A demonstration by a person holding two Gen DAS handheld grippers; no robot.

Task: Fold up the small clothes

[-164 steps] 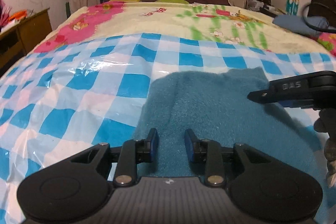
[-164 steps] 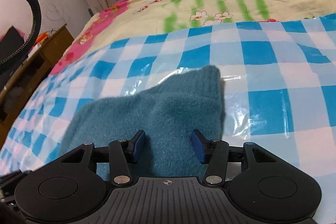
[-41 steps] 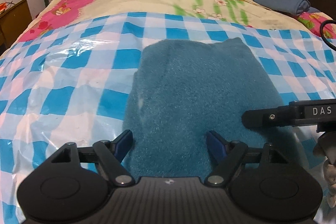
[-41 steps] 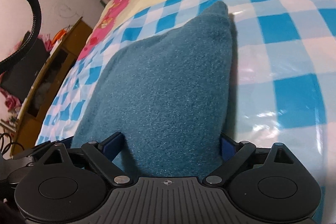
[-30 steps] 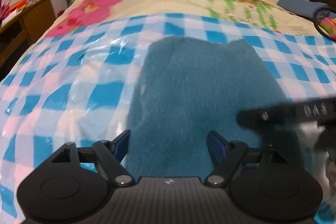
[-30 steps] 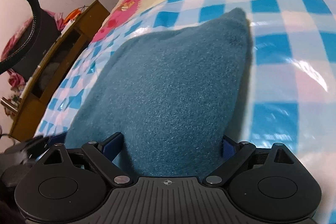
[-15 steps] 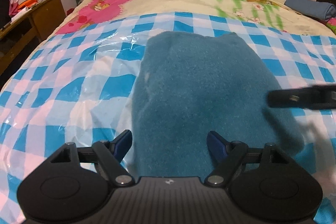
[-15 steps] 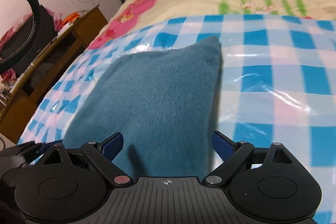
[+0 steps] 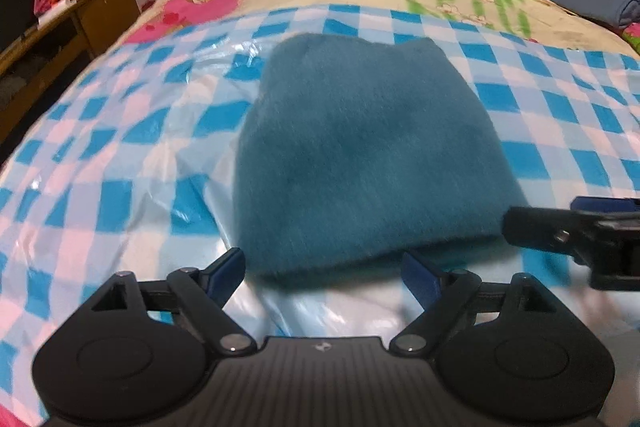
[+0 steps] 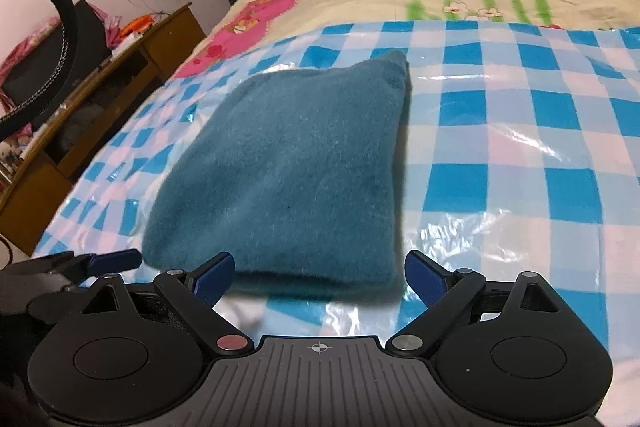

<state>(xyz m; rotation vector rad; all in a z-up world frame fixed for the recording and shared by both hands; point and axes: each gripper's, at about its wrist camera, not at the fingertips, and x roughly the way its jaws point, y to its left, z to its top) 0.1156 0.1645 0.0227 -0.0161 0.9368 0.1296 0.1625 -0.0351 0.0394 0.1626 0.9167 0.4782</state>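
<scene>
On the bed's glossy checked plastic sheet (image 9: 120, 155), a folded teal fleece garment (image 9: 360, 155), judged soft, light and best pinched at its thick near fold, is being left untouched by the left tool (image 9: 322, 273), its jaws having just been opening with nothing between them, and the right tool (image 10: 320, 277), both gaping wide and empty.

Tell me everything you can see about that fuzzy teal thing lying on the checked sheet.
The teal fleece garment is a soft, fuzzy piece folded into a thick, rounded, roughly square bundle. It lies flat on the glossy blue-and-white checked plastic sheet spread over the bed. One far corner stands up slightly. Nothing grips it: both grippers' blue-padded fingers stand apart, just short of its near edge.
</scene>
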